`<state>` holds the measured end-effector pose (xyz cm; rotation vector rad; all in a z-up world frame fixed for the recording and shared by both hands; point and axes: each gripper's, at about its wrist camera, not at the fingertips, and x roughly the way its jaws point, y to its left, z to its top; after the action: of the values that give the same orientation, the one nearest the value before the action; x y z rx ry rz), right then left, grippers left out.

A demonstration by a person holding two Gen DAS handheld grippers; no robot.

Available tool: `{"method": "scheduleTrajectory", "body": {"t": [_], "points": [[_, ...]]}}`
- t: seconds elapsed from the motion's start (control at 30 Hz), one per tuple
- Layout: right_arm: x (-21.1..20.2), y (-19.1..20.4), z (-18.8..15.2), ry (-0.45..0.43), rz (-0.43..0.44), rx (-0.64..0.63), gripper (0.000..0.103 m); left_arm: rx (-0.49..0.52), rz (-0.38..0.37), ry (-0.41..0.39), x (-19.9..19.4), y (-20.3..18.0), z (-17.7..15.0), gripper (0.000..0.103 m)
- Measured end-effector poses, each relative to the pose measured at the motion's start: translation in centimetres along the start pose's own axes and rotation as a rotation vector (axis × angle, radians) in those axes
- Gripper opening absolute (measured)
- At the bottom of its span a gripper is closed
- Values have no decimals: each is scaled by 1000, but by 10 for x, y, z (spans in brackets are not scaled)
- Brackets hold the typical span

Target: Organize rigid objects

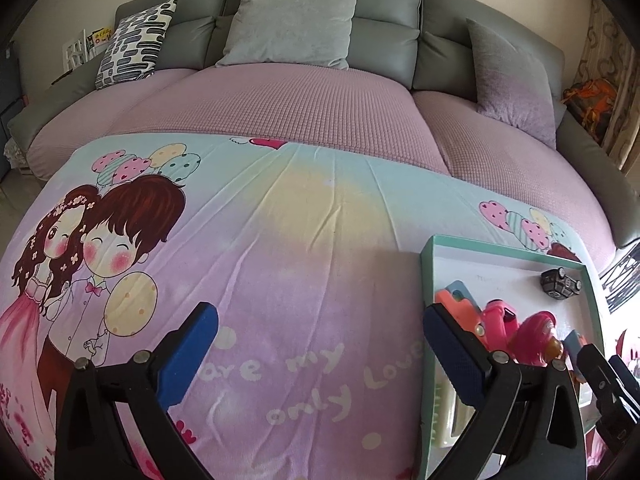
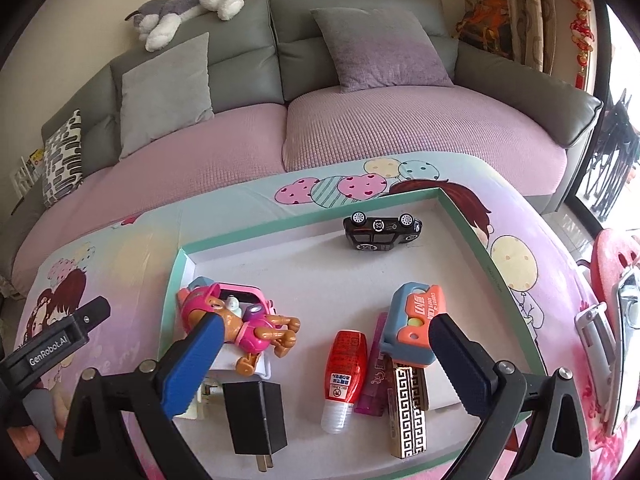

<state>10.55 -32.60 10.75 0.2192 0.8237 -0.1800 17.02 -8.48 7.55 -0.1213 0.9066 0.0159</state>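
A teal-rimmed white tray (image 2: 316, 216) lies on a cartoon-print blanket. In it lie a black toy car (image 2: 380, 230) on its side, a pink pup figure (image 2: 248, 324), a black charger plug (image 2: 256, 420), a red-labelled small bottle (image 2: 346, 372), an orange and blue toy knife (image 2: 412, 324), a gold patterned bar (image 2: 408, 412) and a magenta stick (image 2: 374, 376). My right gripper (image 2: 320, 364) is open and empty, above the tray's near items. My left gripper (image 1: 320, 356) is open and empty over the blanket, left of the tray (image 1: 424, 280). The car (image 1: 560, 280) and pup (image 1: 516, 332) show there too.
A grey sofa with a pink seat cover (image 2: 400, 132) and cushions (image 2: 380, 48) stands behind the blanket. A plush dog (image 2: 188, 4) lies on its backrest. A patterned pillow (image 1: 136, 44) is at the far left. A red chair (image 2: 612, 264) stands at the right.
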Motion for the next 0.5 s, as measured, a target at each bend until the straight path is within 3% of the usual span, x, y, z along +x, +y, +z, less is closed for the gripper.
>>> {"method": "scheduleTrajectory", "body": {"t": [0.5], "points": [[-29,1,-26,-33,-2,-33,103,58,16,-34,-29,5,-39,102]]}}
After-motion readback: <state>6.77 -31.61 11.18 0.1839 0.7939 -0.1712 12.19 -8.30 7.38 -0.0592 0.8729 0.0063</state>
